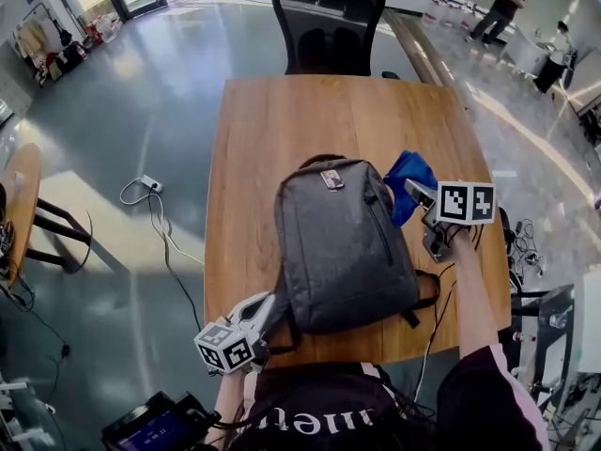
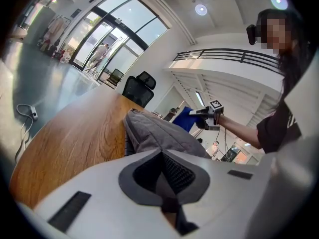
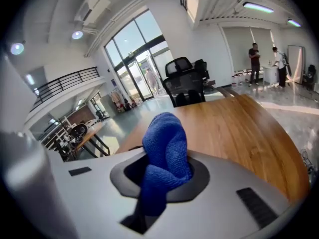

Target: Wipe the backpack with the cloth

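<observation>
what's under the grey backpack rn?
The grey fabric backpack lies flat on the wooden table. Black straps stick out from beneath its near edge. Whatever else might lie between the backpack and the table is covered and cannot be seen.

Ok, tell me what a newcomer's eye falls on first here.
A grey backpack lies flat in the middle of the wooden table. The right gripper clamps a bright blue cloth by the backpack's far right corner; the left gripper pinches its near left corner.
</observation>
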Motion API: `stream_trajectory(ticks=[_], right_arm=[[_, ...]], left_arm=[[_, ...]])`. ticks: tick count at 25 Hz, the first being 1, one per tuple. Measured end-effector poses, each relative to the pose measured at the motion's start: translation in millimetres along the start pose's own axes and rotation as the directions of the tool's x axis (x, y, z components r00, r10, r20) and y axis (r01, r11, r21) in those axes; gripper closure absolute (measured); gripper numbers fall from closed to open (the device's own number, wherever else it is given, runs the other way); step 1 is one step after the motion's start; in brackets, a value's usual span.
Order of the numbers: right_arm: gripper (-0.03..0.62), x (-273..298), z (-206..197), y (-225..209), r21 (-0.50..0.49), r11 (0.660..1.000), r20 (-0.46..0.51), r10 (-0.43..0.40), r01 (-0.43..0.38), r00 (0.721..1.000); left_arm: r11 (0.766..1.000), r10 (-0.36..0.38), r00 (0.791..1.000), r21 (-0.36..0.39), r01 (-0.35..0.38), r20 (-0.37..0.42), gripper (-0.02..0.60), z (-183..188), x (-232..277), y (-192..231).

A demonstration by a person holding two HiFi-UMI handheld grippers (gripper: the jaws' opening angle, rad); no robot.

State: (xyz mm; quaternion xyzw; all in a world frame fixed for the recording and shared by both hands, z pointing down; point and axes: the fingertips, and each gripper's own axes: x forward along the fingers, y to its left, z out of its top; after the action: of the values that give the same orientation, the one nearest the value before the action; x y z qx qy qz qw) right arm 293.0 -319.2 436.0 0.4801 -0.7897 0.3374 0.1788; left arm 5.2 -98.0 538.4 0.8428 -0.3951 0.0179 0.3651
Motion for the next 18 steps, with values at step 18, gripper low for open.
stream_trajectory(ticks=[18], right_arm=[[0.526,209,-12,228,-0.279,0.910,-0.306,0.219,-0.307,0.926]], left_arm=[[0.996,0.049,0.997,-0.072,-0.045,0.053,0.581,1,-17,36]])
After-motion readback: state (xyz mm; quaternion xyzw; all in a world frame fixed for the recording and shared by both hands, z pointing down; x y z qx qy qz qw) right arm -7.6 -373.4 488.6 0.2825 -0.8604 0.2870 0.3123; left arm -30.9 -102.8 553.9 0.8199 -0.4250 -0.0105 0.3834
